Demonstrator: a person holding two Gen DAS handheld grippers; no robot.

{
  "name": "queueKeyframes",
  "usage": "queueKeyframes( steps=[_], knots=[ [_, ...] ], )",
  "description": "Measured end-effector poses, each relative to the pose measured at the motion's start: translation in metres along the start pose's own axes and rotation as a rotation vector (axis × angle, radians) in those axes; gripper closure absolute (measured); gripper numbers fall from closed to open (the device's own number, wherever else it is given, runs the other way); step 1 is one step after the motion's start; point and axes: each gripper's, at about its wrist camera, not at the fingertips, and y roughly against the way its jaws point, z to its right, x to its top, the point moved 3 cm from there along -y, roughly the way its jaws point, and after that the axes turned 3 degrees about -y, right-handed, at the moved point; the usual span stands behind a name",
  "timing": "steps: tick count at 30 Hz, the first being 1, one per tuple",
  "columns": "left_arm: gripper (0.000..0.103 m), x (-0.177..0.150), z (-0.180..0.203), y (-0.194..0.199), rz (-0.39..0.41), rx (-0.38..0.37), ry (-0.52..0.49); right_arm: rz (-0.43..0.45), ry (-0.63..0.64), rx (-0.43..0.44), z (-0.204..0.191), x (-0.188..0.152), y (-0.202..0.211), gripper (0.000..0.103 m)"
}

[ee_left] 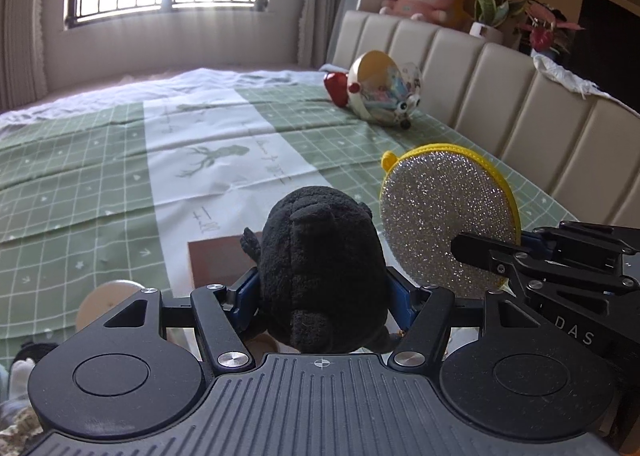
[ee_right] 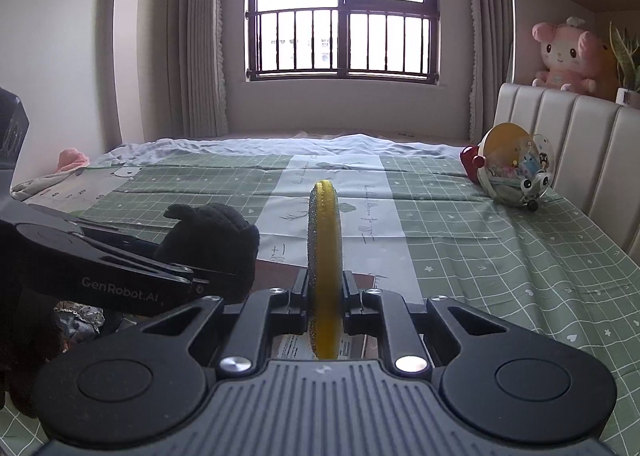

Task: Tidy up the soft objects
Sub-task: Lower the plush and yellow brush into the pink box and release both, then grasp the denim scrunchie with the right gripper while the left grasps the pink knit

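Above green checked bedspread [ee_left: 80, 176]: left gripper [ee_left: 324, 288] clamps black plush [ee_left: 320, 264], right gripper [ee_right: 325, 292] pinches scrubber [ee_right: 325, 240].

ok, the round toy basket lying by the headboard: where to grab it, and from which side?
Take the toy basket by its pale strap handle, coming from the open bed side, not the headboard side. It lies tipped on its side against the headboard with the handle facing the bed; the round body looks too wide for the jaws. Both grippers are full now: left holds the black plush, right the scrub pad.

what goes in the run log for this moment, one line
left tongs: shut on black plush toy | right tongs: shut on round scrub pad | both above bed
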Motion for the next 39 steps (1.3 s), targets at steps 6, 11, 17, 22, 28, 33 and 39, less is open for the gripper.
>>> queueKeyframes(
  steps=[6, 11, 17, 22, 28, 33, 39],
  knots=[
    [0.033, -0.013, -0.013, -0.050, -0.094, -0.126, 0.100, -0.031, -0.014, -0.004, 0.006, -0.006, -0.025, 0.088],
    [0.034, -0.035, -0.020, -0.091, -0.198, -0.099, 0.049, -0.066, -0.023, -0.023, 0.011, -0.014, -0.042, 0.088],
    [0.035, -0.023, -0.048, -0.054, 0.006, -0.130, 0.157, -0.107, -0.003, -0.023, 0.005, -0.025, -0.059, 0.088],
    [0.035, -0.020, -0.067, 0.001, 0.107, -0.121, 0.181, -0.145, 0.045, -0.026, -0.015, -0.035, -0.083, 0.088],
    [0.035, -0.060, -0.104, 0.069, 0.162, -0.064, 0.246, -0.206, 0.139, -0.055, -0.043, -0.062, -0.111, 0.081],
    [0.035, -0.103, -0.151, 0.120, 0.194, 0.034, 0.337, -0.178, 0.151, -0.010, -0.061, -0.064, -0.079, 0.030],
    [0.035, -0.152, -0.208, 0.162, 0.210, 0.179, 0.481, -0.144, 0.178, 0.038, -0.098, -0.063, -0.039, 0.029]
  ],
)
